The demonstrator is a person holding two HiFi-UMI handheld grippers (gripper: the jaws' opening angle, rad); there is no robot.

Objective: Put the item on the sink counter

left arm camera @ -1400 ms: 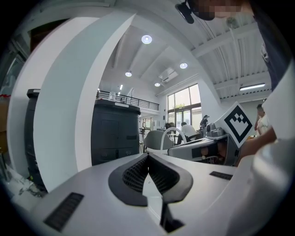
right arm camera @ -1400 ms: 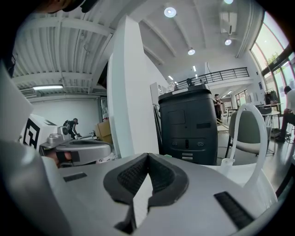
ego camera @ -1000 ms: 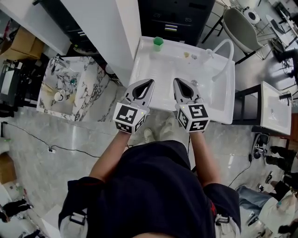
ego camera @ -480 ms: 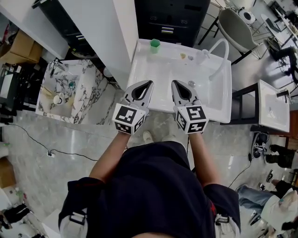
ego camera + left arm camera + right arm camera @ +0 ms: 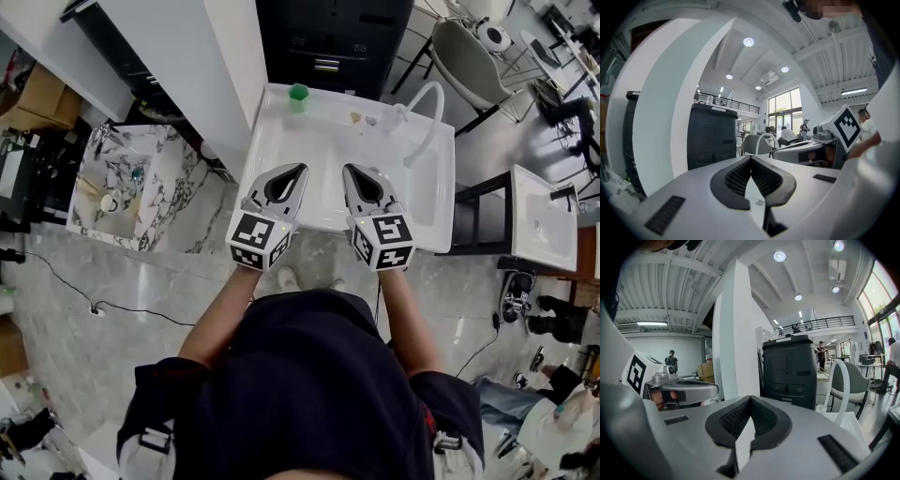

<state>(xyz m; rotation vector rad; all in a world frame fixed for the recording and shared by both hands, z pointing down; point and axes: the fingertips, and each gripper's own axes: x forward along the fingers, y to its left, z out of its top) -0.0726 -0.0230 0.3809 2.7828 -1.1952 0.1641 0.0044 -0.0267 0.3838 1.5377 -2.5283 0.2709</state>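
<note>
Green and small, a cup-shaped item (image 5: 298, 92) stands on the back left corner of the white sink counter (image 5: 281, 141). It is upright as far as the head view shows. Near it, along the back edge, lie two small pale things (image 5: 364, 119) that are too small to tell. To the right of these, a white curved faucet (image 5: 435, 120) bends over the counter.

The left gripper (image 5: 303, 166) and the right gripper (image 5: 345, 167) are held side by side over the front part of the sink counter, near each other but not touching. Both point toward the back edge. The green item is well apart from both, ahead of the jaws and slightly to the left of the left gripper's tip.

In the left gripper view the jaws are pressed together at the tip, with nothing between them. In the right gripper view the jaws are also pressed together and they pinch nothing. The green item does not show in either gripper view; both look above the counter at a tall dark grey cabinet (image 5: 790, 371) and a broad white pillar (image 5: 736, 333). In the head view this dark cabinet stands just behind the sink counter, and the white pillar stands at its left side.
</note>
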